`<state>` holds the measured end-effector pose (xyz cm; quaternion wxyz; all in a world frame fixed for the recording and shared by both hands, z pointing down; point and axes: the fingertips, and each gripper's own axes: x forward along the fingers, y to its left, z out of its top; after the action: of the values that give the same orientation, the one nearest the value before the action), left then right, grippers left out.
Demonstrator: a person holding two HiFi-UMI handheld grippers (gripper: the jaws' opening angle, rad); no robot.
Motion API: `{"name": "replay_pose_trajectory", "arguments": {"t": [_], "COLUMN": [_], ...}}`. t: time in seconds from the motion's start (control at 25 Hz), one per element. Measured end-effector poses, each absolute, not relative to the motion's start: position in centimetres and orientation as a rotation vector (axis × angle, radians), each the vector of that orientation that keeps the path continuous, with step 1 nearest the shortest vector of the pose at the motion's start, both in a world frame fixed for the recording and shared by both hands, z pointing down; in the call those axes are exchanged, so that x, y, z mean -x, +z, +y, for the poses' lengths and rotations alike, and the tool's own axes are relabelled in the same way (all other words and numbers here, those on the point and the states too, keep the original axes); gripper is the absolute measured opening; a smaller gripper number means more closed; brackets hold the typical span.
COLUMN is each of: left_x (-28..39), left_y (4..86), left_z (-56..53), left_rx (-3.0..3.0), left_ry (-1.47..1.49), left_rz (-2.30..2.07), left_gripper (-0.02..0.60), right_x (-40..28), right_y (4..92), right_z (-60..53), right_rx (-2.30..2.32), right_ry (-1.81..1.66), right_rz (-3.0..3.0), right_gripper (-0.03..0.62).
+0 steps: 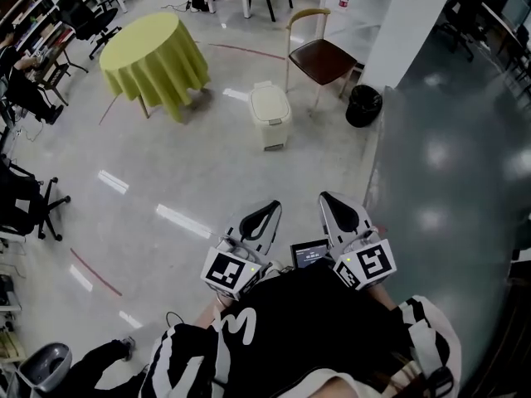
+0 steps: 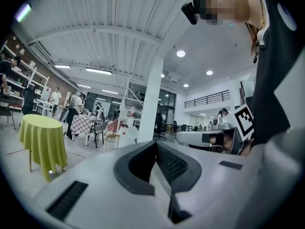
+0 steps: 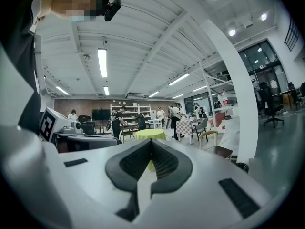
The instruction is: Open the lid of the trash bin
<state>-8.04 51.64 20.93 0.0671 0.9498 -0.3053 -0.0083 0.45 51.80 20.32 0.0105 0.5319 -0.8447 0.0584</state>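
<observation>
The trash bin [image 1: 270, 114] is a small cream-white box with its lid down, standing on the grey floor well ahead of me. Both grippers are held close to my body and far short of the bin. My left gripper [image 1: 269, 210] is shut with nothing in it, and its jaws meet in a closed point in the left gripper view [image 2: 156, 145]. My right gripper [image 1: 328, 198] is likewise shut and empty, with its jaws pressed together in the right gripper view [image 3: 151, 142]. Neither gripper view shows the bin.
A round table with a yellow-green cloth [image 1: 154, 59] stands left of the bin. A brown-seated chair [image 1: 322, 58] and a small black basket [image 1: 363, 105] are to its right, beside a white pillar [image 1: 411, 23]. Office chairs [image 1: 25, 201] line the left edge.
</observation>
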Motion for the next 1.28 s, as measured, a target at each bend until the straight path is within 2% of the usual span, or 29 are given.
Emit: {"name": "replay_pose_trajectory", "arguments": {"t": [0.44,1.28], "left_x": [5.4,-0.5], "left_y": [21.1,19.9], "left_z": [47.9,30.0], "left_rx": [-2.875,-2.828], "left_ry": [-0.024,-0.016], "left_rz": [-0.851,-1.036], "left_gripper": [0.008,0.008], "right_x": [-3.1,-9.4], "right_y": [21.4,19.1], "right_z": [48.4,28.9], "right_rx": [-1.735,-1.602], "right_ry": [0.241,0.265], "right_rz": [-2.575,-2.7], "right_gripper": [0.003,0.003]}}
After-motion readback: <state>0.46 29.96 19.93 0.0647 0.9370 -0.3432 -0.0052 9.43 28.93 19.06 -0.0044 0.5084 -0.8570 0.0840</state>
